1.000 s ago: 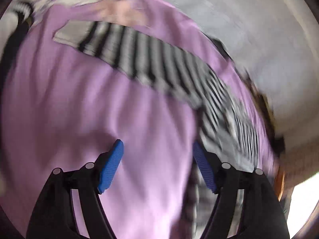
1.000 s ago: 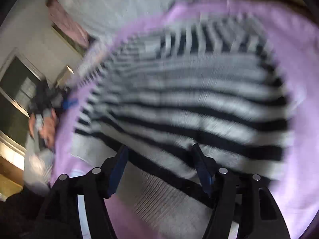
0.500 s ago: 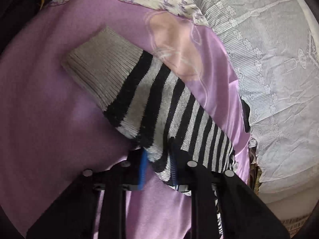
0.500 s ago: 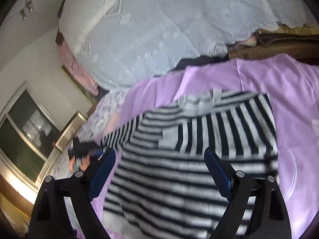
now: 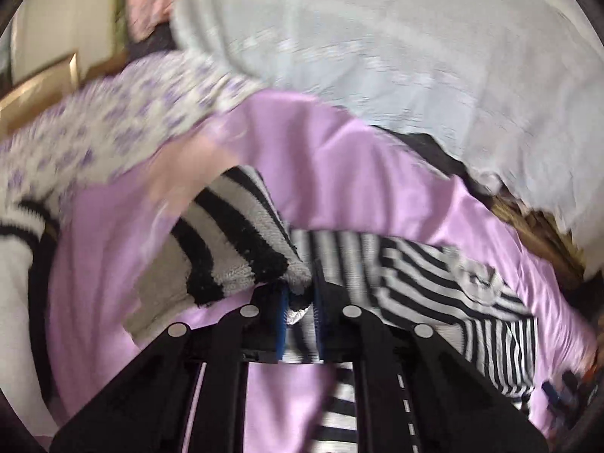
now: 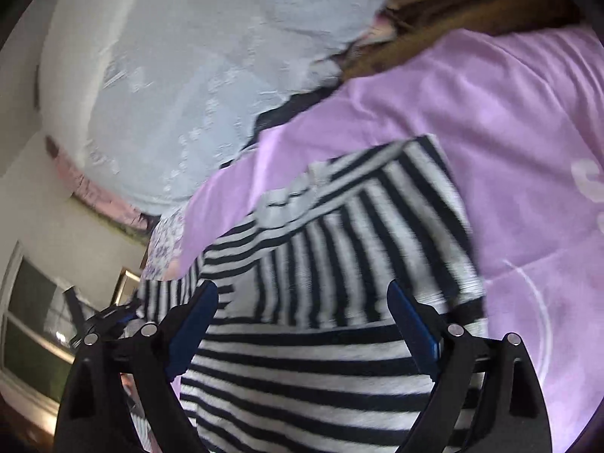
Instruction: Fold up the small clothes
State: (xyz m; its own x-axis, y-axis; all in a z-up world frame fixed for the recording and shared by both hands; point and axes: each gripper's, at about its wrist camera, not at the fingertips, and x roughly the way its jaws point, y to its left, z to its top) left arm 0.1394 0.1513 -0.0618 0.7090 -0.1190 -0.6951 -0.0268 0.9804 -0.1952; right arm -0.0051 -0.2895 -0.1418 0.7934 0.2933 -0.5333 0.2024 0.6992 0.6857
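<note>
Left gripper (image 5: 300,315) pinches the striped sweater (image 6: 339,283) by its sleeve (image 5: 234,241), lifted for folding inward; sweater's body lies on the purple sheet (image 6: 509,113); right gripper (image 6: 302,324) hovers above, spread wide, holding nothing.

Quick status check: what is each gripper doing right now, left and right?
Left gripper: closed, pinching the sleeve of the striped sweater.
Right gripper: open, holding nothing, above the sweater's body.
</note>
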